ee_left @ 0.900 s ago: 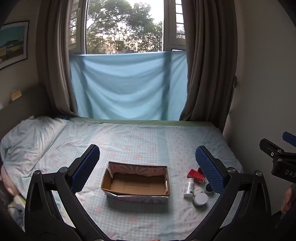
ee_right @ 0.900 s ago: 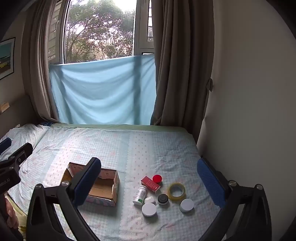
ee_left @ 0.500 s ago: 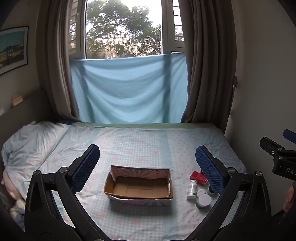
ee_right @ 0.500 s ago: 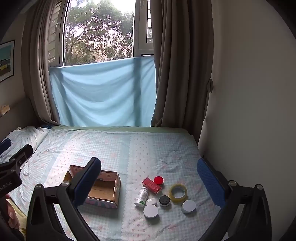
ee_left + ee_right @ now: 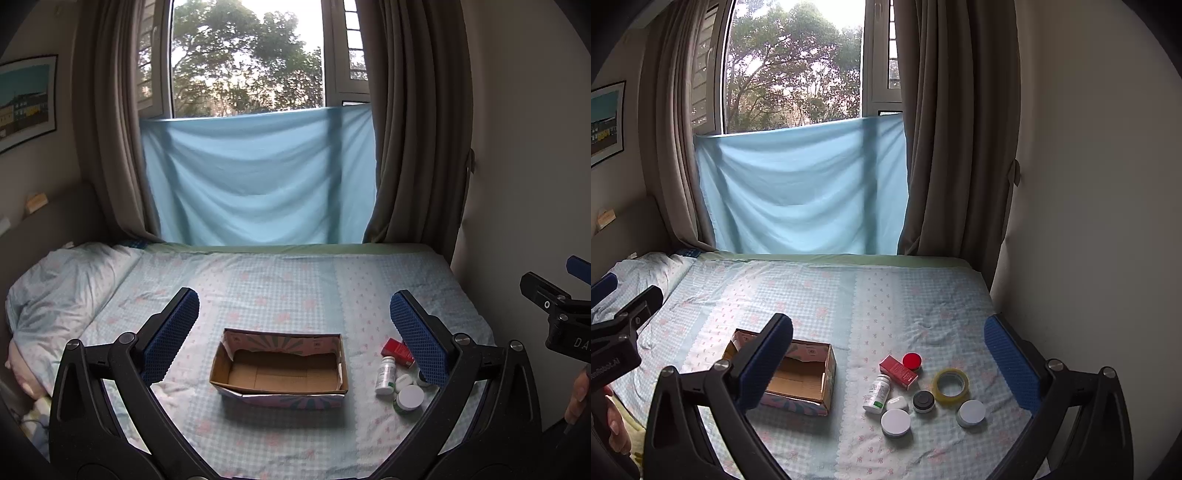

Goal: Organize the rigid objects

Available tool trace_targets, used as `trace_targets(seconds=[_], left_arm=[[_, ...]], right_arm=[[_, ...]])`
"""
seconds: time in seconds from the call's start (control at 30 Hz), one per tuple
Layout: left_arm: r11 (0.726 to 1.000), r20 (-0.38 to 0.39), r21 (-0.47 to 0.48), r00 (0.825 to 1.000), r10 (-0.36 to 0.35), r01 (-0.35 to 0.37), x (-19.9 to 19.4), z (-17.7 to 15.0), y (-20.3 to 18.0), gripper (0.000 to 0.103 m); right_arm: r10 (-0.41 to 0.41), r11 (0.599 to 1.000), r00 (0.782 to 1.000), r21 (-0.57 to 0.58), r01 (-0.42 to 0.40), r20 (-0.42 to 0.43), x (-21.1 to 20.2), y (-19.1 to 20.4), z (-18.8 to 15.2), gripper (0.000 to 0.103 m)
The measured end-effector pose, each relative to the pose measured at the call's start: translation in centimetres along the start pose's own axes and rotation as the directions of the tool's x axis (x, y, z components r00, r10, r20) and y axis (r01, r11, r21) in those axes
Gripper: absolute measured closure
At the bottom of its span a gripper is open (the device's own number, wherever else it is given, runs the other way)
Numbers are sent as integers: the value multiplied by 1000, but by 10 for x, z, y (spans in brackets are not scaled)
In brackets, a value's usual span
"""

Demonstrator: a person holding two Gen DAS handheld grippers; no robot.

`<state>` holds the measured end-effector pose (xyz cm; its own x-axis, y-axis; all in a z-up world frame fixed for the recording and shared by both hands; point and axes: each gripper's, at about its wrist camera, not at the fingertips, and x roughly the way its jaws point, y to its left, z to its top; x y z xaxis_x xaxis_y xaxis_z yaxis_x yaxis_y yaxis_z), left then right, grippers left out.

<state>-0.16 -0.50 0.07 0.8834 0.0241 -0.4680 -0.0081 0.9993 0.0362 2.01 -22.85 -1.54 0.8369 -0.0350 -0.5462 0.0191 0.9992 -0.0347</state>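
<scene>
An empty open cardboard box [image 5: 279,369] is seen mid-frame; small white-lidded jars [image 5: 895,422] are left unpacked lower right; both grippers' jaws are spread, holding nothing.

Left wrist view: above the bed's near edge, facing the window, cardboard box [image 5: 279,365] centre-low. Right wrist view: further right, same heading, box [image 5: 798,376] lower left, small items lower centre. Both share bed [image 5: 288,280], box, blue sheet [image 5: 801,188], curtains.

Matt cardboard box [image 5: 280,365] on a checked cloth bedsheet [image 5: 280,280]; glossy tape roll [image 5: 950,382].
</scene>
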Motion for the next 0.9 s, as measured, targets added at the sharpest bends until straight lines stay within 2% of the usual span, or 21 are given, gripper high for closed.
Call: trace_targets(seconds=[0.9], left_arm=[[1000,1,-9,1000,-11,11,-1,-2,0,0]], right_arm=[[6,1000,1000,-4,-6,-6,1,2,-2,0]])
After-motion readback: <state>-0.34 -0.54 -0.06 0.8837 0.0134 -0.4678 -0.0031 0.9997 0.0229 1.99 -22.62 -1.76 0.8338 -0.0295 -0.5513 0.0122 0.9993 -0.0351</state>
